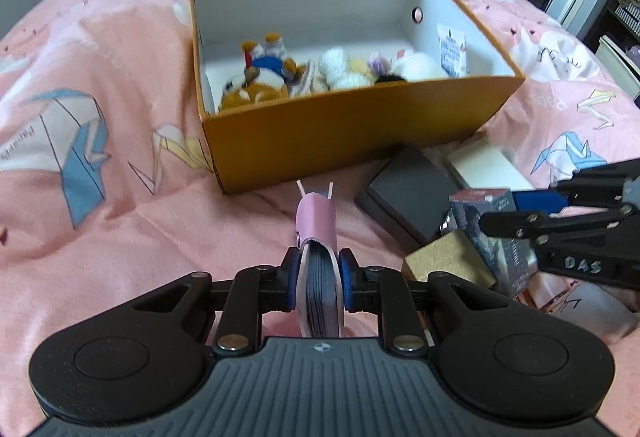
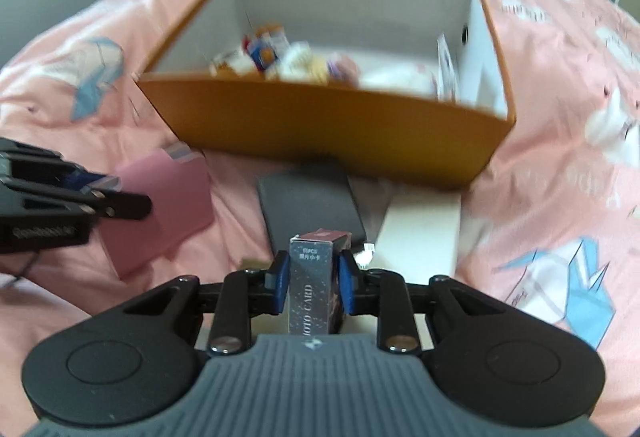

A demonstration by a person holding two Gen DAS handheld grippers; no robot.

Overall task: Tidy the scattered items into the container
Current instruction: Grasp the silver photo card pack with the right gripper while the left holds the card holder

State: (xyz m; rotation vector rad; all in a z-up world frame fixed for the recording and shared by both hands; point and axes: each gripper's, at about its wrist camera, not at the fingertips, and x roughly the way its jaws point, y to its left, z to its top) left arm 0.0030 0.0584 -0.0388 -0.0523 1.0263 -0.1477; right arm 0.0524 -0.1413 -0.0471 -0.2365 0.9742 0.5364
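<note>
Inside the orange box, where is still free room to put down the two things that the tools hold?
The orange box is free along its back wall and far half of the floor. The near side is crowded with plush toys, and a printed card leans on the right wall. The bedcover left of the box is bare.

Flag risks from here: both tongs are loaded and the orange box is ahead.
1. The left tongs pinch the pink notebook at one end only; it sticks out forward and could swing or slip on the way to the orange box.
2. The right tongs grip the photo card box with the black case and white box close underneath; a low carry could snag them.
3. Both loads head for one opening, so the tongs could collide.
</note>
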